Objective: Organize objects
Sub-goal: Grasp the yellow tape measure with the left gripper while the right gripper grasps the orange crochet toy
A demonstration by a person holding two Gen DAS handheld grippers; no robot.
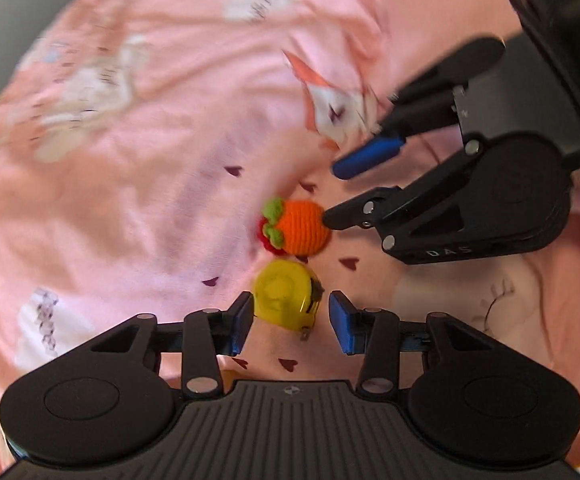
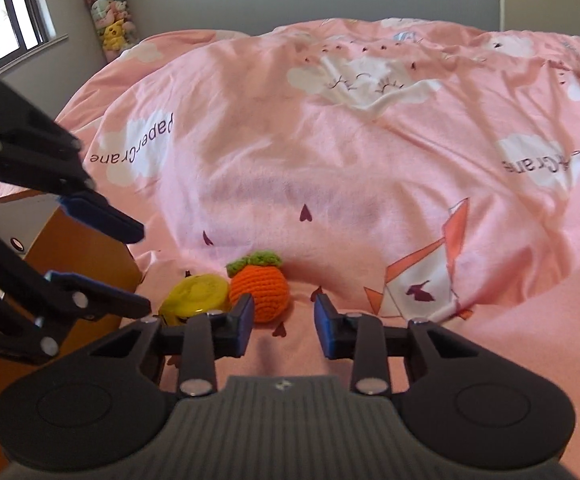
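A yellow tape measure lies on the pink bedcover, between the fingertips of my open left gripper, untouched by the pads. Just beyond it sits an orange crocheted fruit with green leaves, and a red crocheted piece peeks out behind it. My right gripper comes in from the right, open, its lower fingertip at the orange fruit. In the right wrist view the orange fruit lies just ahead of my open right gripper, the tape measure to its left, near my left gripper.
The bedcover is rumpled, with a raised fold behind the objects. A wooden bedside cabinet stands at the bed's left edge. Soft toys are stacked in the far corner by a window.
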